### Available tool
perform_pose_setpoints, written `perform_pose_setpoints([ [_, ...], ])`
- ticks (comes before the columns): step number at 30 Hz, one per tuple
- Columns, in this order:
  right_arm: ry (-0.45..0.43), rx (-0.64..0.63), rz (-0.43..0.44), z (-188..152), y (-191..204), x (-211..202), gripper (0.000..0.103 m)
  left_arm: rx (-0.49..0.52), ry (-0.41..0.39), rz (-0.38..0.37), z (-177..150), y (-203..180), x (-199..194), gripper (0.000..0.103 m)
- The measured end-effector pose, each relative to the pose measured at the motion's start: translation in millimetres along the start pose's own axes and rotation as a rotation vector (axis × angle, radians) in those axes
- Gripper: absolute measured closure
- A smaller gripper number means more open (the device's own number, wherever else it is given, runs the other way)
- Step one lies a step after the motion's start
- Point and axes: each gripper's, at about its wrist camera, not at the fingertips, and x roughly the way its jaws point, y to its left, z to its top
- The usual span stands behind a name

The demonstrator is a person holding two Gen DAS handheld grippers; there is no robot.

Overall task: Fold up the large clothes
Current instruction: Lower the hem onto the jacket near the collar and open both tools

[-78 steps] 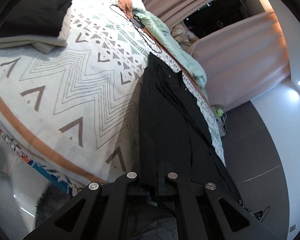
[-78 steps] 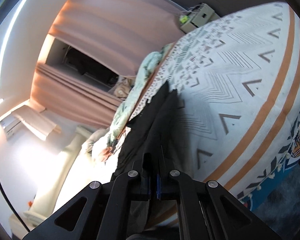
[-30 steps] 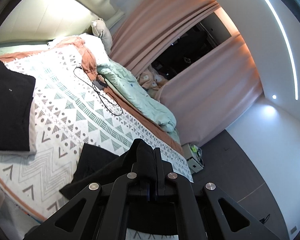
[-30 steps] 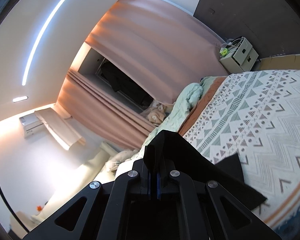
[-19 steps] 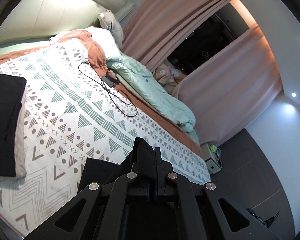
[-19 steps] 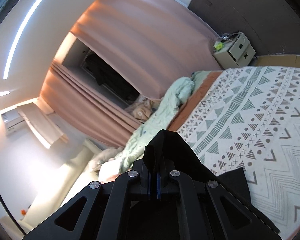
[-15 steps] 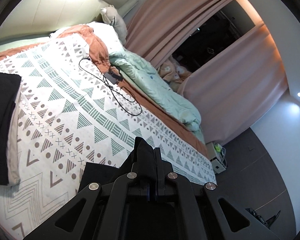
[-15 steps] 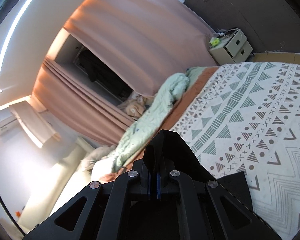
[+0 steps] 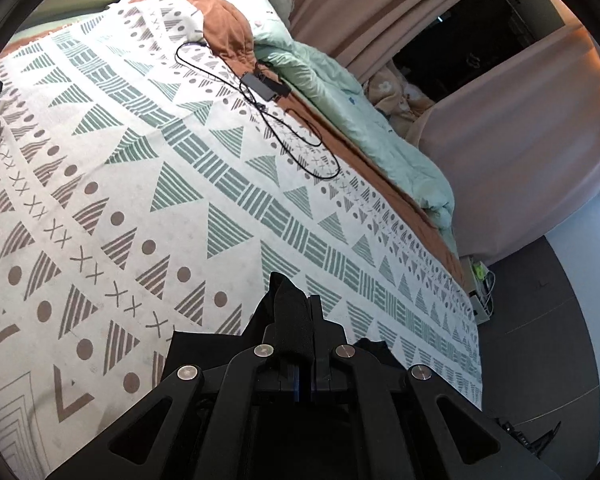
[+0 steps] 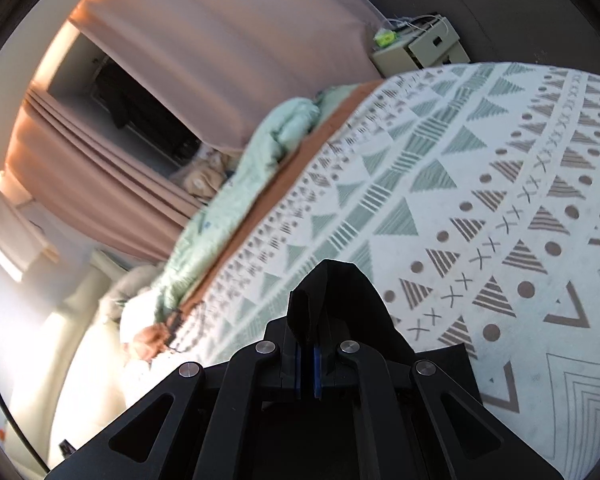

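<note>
A large black garment is pinched in my left gripper, which is shut on a fold of it. More of the cloth hangs below the jaws over the patterned bedspread. My right gripper is shut on another fold of the same black garment. A corner of it lies on the bedspread. Both grippers are held above the bed. Most of the garment is hidden behind the gripper bodies.
A black charger with a looped cable lies on the bed far ahead. A mint duvet and a rust blanket bunch along the far side. Pink curtains and a bedside cabinet stand beyond.
Both grippers have lifted the black garment off the bed edge and carried it forward over the bed, tilting down toward the bedspread. Both stay shut on the cloth.
</note>
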Motion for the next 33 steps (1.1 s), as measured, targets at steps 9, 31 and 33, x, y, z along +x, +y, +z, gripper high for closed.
perform_pose_setpoints([
  [9,0.087,-0.055,-0.109,-4,-6,51,0.039,-0.015,0.135,0.113,2,16,61,0.09],
  [31,0.279,-0.183,-0.254,-27,-41,15,0.024,0.157,0.147,0.234,-35,36,2,0.044],
  [33,0.319,-0.17,-0.259,-33,-51,19,0.024,0.199,0.17,0.24,-42,36,4,0.045],
])
